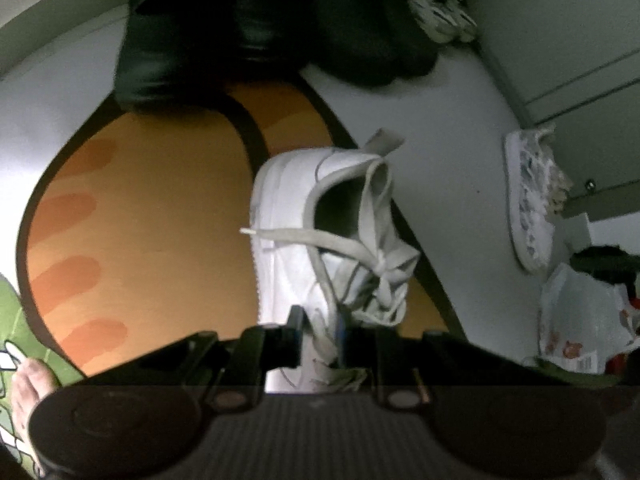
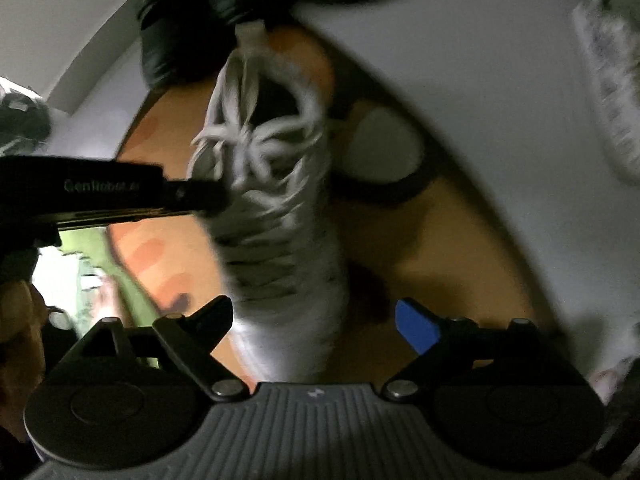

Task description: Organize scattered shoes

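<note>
A white lace-up sneaker (image 1: 288, 216) hangs over an orange mat (image 1: 160, 220), heel away from the camera, laces loose. My left gripper (image 1: 322, 328) is shut on the side wall of its upper. In the right wrist view the same sneaker (image 2: 276, 208) is blurred, and the left gripper (image 2: 200, 196) reaches in from the left and pinches its edge. My right gripper (image 2: 314, 306) stands open, one finger on each side of the sneaker's toe, and its blue pad (image 2: 416, 328) is clear of the shoe.
Black shoes (image 1: 192, 40) sit at the mat's far end. A white patterned shoe (image 1: 528, 200) lies on the pale floor to the right, another (image 1: 436, 0) near the top. A plastic bag (image 1: 576, 320) is at the lower right. A bare foot (image 1: 28, 380) shows at the lower left.
</note>
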The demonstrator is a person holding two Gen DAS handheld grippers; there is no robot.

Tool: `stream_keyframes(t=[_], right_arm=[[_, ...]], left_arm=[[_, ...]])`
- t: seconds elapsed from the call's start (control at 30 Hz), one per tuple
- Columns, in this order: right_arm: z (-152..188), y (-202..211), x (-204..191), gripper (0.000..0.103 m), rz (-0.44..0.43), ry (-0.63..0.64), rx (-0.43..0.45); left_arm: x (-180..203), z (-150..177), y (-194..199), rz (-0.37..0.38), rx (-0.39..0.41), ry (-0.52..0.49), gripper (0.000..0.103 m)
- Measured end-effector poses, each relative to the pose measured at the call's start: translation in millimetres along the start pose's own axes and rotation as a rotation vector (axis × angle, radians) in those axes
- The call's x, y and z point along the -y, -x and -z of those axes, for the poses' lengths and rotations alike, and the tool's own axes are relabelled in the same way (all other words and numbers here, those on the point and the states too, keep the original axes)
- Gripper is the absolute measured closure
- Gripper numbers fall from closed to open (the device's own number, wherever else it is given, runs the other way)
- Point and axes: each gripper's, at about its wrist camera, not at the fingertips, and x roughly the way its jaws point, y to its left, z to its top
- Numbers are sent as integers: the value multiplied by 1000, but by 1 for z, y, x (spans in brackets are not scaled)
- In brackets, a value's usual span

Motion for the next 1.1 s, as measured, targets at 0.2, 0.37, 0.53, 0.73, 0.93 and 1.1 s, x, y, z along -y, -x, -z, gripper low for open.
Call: stream_keyframes(t=[0.2, 0.37, 0.53, 0.73, 0.93, 1.1], right_arm=[[0, -12, -14, 7, 47, 55, 96], [6, -22, -30, 6, 47, 109, 120], [10, -29, -39, 4, 22, 98, 181], [25, -24, -41, 4, -109, 135, 141], [34, -56, -60, 4, -30, 153, 74], [30, -72, -69, 9, -1, 179, 55]], left_arm=[[-16, 0, 3, 3, -5, 29, 87], [-44, 3, 7, -15, 0, 126, 87], [-65, 1, 7, -15, 14, 210, 87], [-74, -6, 4, -9, 20, 211, 87], [-73, -2, 3, 3, 15, 236, 87], [-82, 1, 3, 9, 5, 271, 87]])
